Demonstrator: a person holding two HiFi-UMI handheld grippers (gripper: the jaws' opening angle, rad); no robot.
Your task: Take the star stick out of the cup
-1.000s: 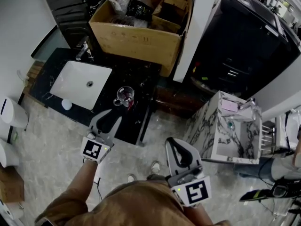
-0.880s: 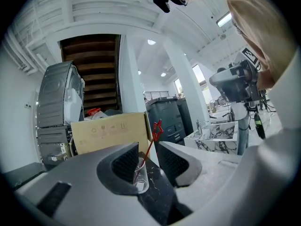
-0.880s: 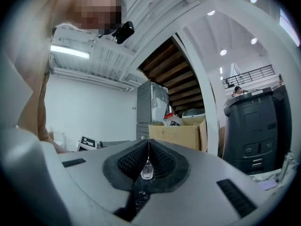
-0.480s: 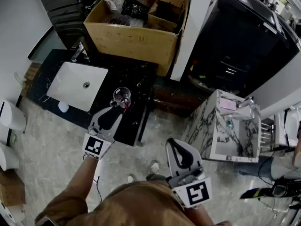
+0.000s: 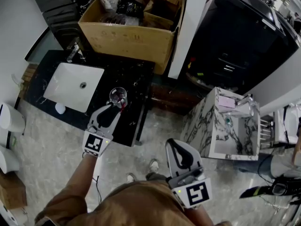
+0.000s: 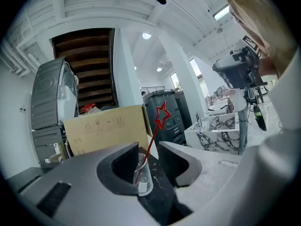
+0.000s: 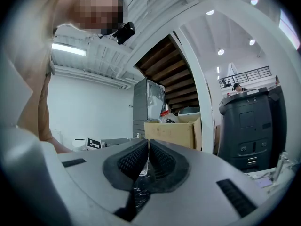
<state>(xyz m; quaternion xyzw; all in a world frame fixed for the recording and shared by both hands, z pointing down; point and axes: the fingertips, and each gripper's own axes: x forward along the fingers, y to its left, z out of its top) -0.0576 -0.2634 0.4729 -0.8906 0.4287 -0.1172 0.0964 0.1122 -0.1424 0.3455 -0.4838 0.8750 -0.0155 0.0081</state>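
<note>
Both grippers are empty: left gripper (image 6: pixel 148 150) jaws wide apart to pinch the thin red star stick (image 6: pixel 151 142) in the clear plastic cup (image 6: pixel 142 179), right gripper (image 7: pixel 148 145) jaws closed.

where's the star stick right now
In the left gripper view the star stick leans out of the clear cup on the black counter, beside the white sink.

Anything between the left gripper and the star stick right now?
Nothing visible. The left gripper has its jaws apart, and the cup holding the star stick shows straight between them. The stick leans right, with its star above the jaws.
</note>
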